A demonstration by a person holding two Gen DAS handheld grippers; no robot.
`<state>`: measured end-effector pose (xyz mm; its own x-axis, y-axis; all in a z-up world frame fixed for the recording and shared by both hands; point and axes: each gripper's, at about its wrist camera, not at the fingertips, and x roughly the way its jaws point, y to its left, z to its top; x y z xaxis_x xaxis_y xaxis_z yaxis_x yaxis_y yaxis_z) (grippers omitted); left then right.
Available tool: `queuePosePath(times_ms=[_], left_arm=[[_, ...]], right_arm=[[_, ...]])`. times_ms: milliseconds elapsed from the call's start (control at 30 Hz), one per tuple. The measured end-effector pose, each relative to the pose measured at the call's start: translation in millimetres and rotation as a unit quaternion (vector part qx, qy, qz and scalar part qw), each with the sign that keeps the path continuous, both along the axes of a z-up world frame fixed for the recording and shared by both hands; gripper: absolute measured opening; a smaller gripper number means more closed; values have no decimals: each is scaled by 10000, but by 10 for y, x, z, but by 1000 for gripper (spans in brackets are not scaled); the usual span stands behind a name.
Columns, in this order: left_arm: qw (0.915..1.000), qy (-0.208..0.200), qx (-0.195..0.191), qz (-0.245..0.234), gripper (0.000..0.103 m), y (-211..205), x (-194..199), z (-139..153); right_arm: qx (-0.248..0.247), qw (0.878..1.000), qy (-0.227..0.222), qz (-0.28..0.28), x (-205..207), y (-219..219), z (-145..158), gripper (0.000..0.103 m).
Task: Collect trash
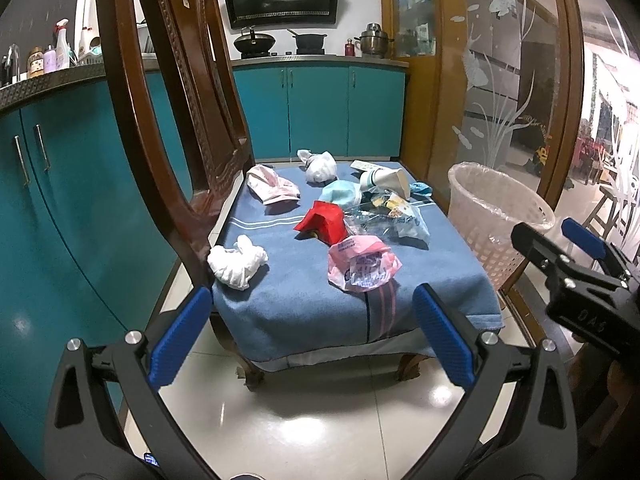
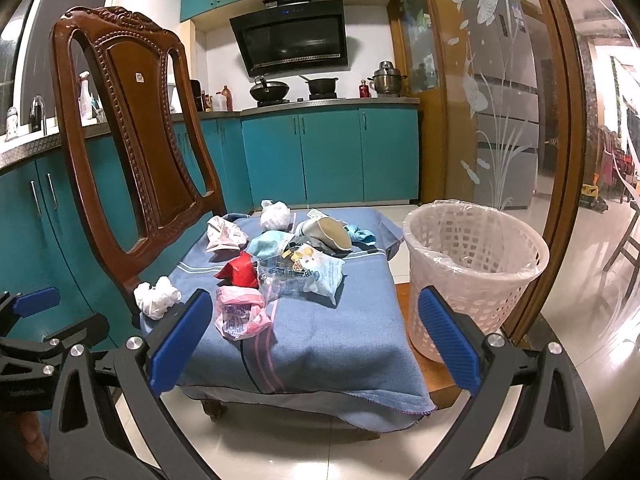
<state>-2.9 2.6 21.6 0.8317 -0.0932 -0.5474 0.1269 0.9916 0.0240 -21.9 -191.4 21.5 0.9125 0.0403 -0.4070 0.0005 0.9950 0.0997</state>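
Your left gripper (image 1: pixel 312 336) spread wide, holding nothing, short of chair's front edge. Your right gripper (image 2: pixel 314 344) spread too, holding nothing. Trash scattered on blue blanket (image 2: pixel 320 336) over wooden chair (image 2: pixel 132 128): pink plastic bag (image 1: pixel 362 266) nearest you, crumpled white tissue (image 1: pixel 238 262) at left edge, red wrapper (image 1: pixel 322 220) mid-seat, paper cup (image 1: pixel 388 182) tipped at back. Lined white basket (image 2: pixel 476 264) on floor just right of chair.
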Motion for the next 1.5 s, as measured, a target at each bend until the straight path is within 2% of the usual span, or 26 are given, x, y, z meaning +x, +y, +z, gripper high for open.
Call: queuePosePath(times_ms=[233, 533, 600, 700, 733, 800, 900, 1000, 1067, 1167, 1233, 1267, 1367, 1500], left_arm=[[9997, 211, -61, 58, 100, 35, 53, -67], [9997, 145, -192, -5, 100, 138, 51, -115], [9989, 299, -348, -63, 100, 209, 48, -141], [9940, 651, -864, -171, 100, 407, 75, -204], [9910, 790, -1062, -174, 100, 492, 87, -239], [9899, 858, -1127, -49, 100, 608, 94, -295], [9943, 690, -783, 230, 100, 662, 105, -330], [9953, 412, -811, 340, 100, 707, 112, -309], [9963, 385, -690, 330, 100, 675, 156, -313], [9973, 492, -344, 423, 100, 602, 273, -396], [9967, 531, -204, 574, 100, 595, 390, -435], [9966, 517, -95, 634, 100, 589, 470, -433], [9966, 399, 308, 652, 100, 552, 662, -423], [9929, 414, 1029, 426, 100, 389, 1034, -541]], right_arm=[[8, 10000, 38, 27, 4, -5, -5, 100], [-62, 9997, 92, 202, -38, 38, 6, 100], [-104, 9996, 139, 235, -29, 34, -14, 100], [-28, 9989, 274, 372, 70, 44, -49, 100], [86, 9979, 432, 481, 178, 65, -83, 100], [284, 9942, 780, 687, 391, 128, -179, 100], [533, 9856, 1324, 909, 847, 305, -386, 100], [518, 9803, 1622, 1004, 1253, 511, -617, 100], [337, 9799, 1726, 943, 1451, 586, -767, 100], [329, 9728, 2020, 1084, 1678, 674, -978, 98], [94, 9711, 2045, 1230, 1724, 749, -1053, 79], [-136, 9680, 2092, 1380, 1742, 813, -1087, 51], [64, 9658, 2133, 1469, 1708, 757, -1046, 47], [429, 9675, 1889, 1623, 1567, 609, -785, 46]])
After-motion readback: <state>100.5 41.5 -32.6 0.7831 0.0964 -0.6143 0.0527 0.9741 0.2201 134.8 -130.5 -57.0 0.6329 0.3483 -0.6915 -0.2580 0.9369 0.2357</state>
